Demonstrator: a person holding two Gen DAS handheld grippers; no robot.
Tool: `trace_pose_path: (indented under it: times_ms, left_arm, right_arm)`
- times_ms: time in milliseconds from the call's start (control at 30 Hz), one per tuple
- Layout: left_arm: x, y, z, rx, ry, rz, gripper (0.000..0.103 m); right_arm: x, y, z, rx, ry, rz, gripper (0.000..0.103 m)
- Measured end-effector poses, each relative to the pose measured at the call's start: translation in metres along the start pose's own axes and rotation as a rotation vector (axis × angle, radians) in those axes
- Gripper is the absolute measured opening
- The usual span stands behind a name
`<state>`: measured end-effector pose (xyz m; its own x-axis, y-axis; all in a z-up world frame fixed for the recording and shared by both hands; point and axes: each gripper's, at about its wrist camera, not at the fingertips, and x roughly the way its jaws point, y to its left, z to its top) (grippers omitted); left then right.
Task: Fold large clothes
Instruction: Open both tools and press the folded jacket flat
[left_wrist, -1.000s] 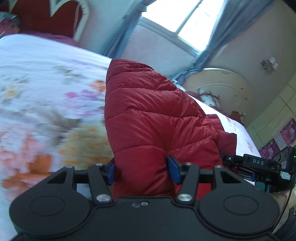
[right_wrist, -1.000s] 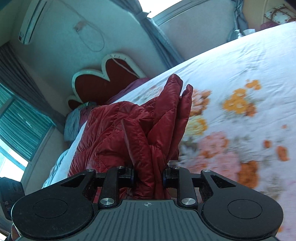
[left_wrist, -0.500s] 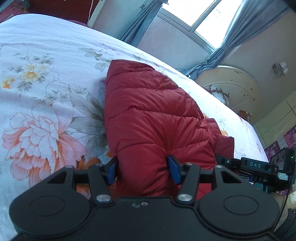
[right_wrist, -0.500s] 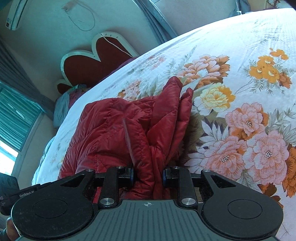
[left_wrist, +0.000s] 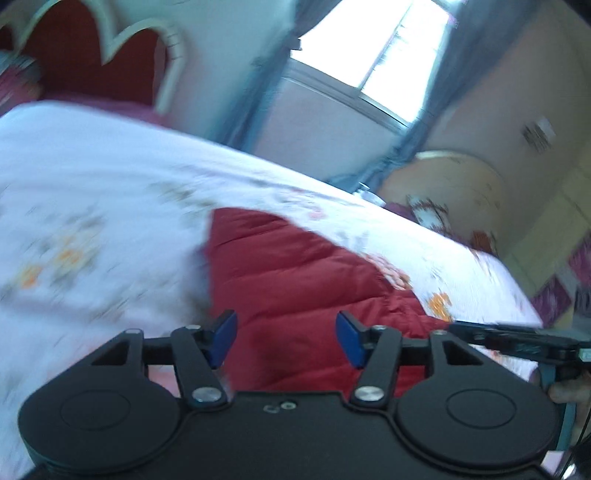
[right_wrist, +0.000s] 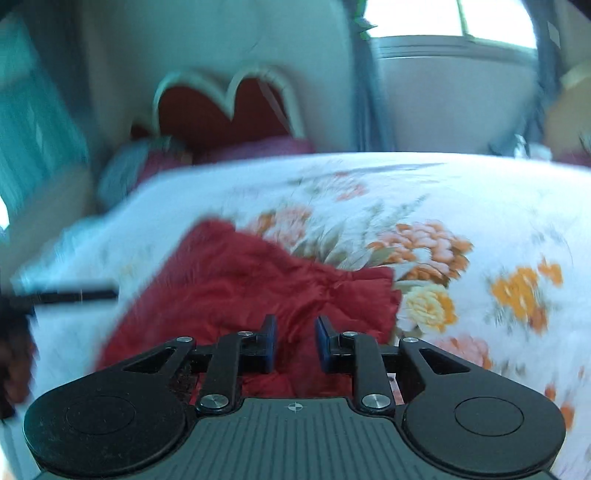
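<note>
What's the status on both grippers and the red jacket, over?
Left gripper open, above red jacket. Right gripper open, nothing between its fingers. Jacket lying on floral bedspread, released. Frames blurred; nothing seen in the way.

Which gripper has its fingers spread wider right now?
The left gripper: its blue-padded fingers stand far apart over the red quilted jacket; the right gripper shows a narrower gap.

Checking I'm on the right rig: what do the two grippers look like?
Both are matte black with two round discs at the base and silver screws on the linkage arms. The left gripper has blue finger pads. The right gripper has darker blue pads, a ribbed body and a small crosshair mark. No cables or sleeves show.
</note>
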<state>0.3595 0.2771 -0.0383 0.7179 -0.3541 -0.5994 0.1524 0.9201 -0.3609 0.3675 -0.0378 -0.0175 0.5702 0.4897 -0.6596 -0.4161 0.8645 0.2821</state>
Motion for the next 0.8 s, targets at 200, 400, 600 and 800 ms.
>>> trace_pose_path:
  times_ms: [200, 400, 600, 800]
  left_arm:
    - [0.049, -0.011, -0.016, 0.087, 0.088, 0.022, 0.051]
    - [0.052, -0.015, -0.024, 0.16, 0.111, 0.046, 0.051]
    - [-0.016, -0.034, -0.03, 0.178, 0.049, -0.024, 0.047]
    - [-0.033, -0.052, -0.072, 0.201, 0.099, -0.011, 0.042]
  right_arm:
    - [0.042, -0.011, -0.024, 0.005, 0.111, -0.132, 0.014]
    - [0.05, -0.025, -0.03, 0.067, 0.138, -0.13, 0.014]
    - [-0.026, 0.004, -0.027, 0.051, 0.01, -0.036, 0.014]
    - [-0.029, 0.032, -0.061, -0.066, 0.092, -0.019, 0.014]
